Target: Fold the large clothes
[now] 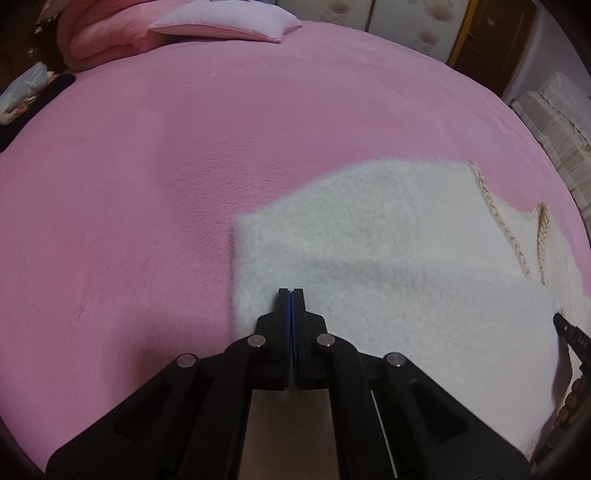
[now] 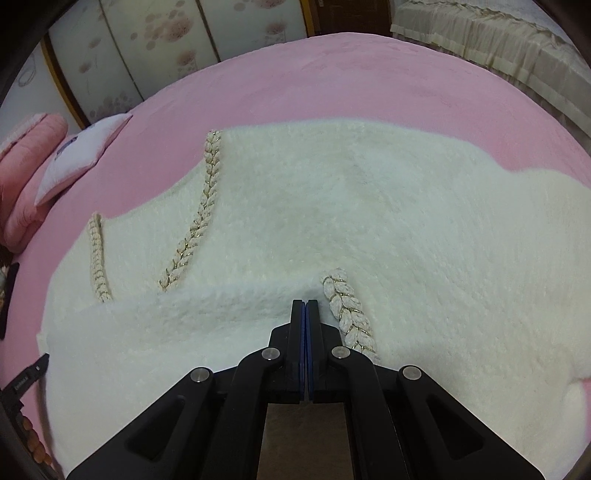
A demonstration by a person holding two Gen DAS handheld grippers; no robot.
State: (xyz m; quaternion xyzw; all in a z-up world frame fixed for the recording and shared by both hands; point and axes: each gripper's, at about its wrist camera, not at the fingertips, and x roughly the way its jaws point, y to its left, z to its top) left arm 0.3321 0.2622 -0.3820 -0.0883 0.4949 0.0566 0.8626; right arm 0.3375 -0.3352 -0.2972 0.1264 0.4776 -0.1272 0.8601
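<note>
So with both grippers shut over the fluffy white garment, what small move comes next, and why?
Probably carry the raised fold forward and lay it flat: the left gripper and right gripper appear shut on the fluffy white garment, whose near flap sits lifted over the pink bedspread.

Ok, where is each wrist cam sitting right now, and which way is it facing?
Left wrist: on the left gripper, looking along its closed fingers over the sweater's left edge, toward the pillow.
Right wrist: on the right gripper, looking over the sweater's braid trim, toward the wardrobe.
Shared: sweater, pink bed, pillow.
</note>
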